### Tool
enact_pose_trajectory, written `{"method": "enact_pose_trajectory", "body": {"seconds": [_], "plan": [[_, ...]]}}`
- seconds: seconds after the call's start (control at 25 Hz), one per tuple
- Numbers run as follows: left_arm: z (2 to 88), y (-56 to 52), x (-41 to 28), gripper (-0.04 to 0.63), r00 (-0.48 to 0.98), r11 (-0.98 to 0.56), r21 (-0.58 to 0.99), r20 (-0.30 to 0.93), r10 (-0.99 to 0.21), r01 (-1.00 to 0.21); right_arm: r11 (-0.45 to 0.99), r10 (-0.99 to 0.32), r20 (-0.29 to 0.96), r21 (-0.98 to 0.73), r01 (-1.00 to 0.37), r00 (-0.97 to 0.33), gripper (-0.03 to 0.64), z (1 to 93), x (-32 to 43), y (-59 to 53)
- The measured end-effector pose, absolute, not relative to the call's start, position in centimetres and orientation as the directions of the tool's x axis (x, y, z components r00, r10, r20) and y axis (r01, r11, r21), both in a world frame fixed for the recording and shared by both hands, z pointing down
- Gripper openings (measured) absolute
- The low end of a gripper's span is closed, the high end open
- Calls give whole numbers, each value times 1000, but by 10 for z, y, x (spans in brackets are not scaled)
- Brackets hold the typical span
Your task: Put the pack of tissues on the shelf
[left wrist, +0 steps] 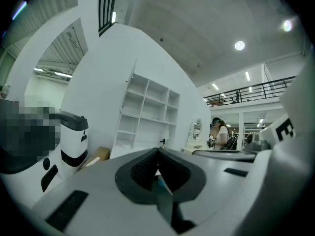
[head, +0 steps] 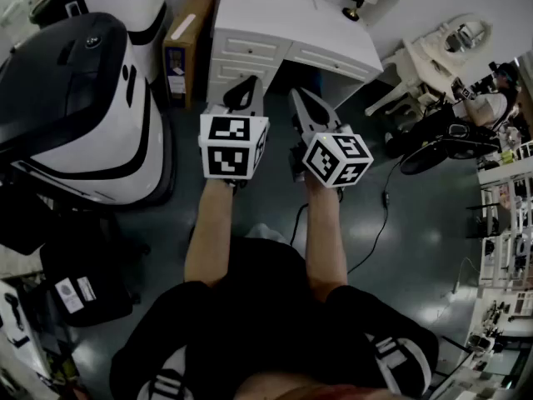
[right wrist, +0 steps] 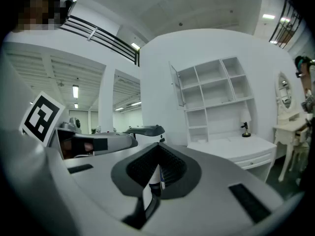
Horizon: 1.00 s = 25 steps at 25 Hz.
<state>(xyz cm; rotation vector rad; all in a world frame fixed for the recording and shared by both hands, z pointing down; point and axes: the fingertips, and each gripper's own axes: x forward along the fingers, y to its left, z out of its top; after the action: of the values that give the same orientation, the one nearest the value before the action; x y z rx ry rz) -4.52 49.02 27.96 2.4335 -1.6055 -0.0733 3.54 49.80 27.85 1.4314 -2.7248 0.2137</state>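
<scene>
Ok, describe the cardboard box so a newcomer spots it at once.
Find the white desk with drawers below the shelves. On the floor at its left end stands the cardboard box, the only brown thing, between desk and white machine.

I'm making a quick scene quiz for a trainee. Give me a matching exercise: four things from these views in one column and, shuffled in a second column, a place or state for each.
Things:
1. cardboard box
2. small lamp
3. oval mirror
4. left gripper

Places or states:
A. jaws together, nothing held
B. on the vanity table, far right in the head view
C. on top of the white desk
D. on the floor, left of the desk in the head view

Pairs: 1-D, 2-C, 3-B, 4-A.
</scene>
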Motion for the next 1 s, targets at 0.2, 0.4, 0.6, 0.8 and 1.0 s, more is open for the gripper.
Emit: {"method": "enact_pose_trajectory", "body": {"seconds": [0.2, 0.4, 0.6, 0.8, 1.0], "plan": [[277, 491, -46, 11, 410, -382, 225, 93, -907, -896, 534, -831, 121, -104, -839, -543, 18, 278, 37, 495], [276, 492, -55, 11, 405, -374, 244, 89, -910, -895, 547, -820, 128, -114, -830, -558, 18, 283, 28, 499], [287, 491, -58, 11, 404, -366, 266, 106, -909, -892, 537, -822, 148, -123, -835, -550, 20, 293, 31, 502], [300, 480, -53, 11, 407, -363, 266, 133, -904, -893, 542, -813, 165, -139, -829, -559, 18, 303, 35, 494], [308, 477, -48, 11, 404, -359, 251, 160, -901, -899, 561, -796, 151, -181, -808, -587, 19, 304, 34, 482]]}}
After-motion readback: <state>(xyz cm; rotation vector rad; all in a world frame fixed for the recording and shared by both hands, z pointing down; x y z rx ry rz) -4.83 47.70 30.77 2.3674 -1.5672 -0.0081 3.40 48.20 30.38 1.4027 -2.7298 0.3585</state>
